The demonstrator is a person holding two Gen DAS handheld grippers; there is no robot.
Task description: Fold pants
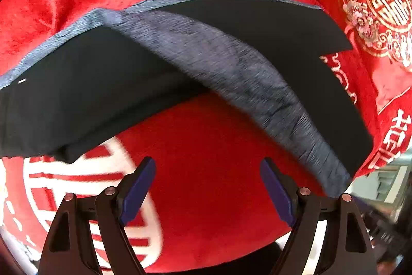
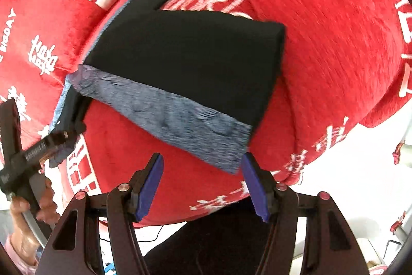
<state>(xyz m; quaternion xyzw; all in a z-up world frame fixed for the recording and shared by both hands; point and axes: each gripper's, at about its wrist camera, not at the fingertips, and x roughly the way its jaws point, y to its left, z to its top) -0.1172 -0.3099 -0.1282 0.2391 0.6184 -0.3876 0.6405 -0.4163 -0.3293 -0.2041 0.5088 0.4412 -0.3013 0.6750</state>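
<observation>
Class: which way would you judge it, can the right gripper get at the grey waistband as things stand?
Probably yes: the right gripper is open, the grey waistband lies just ahead, and only bare red cover lies between.

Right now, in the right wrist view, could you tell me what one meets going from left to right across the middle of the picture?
Left gripper → grey waistband of the pants → black pants leg panel → bare red blanket.

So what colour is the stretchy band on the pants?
Heathered blue-grey; the waistband shows best in the right wrist view.
</observation>
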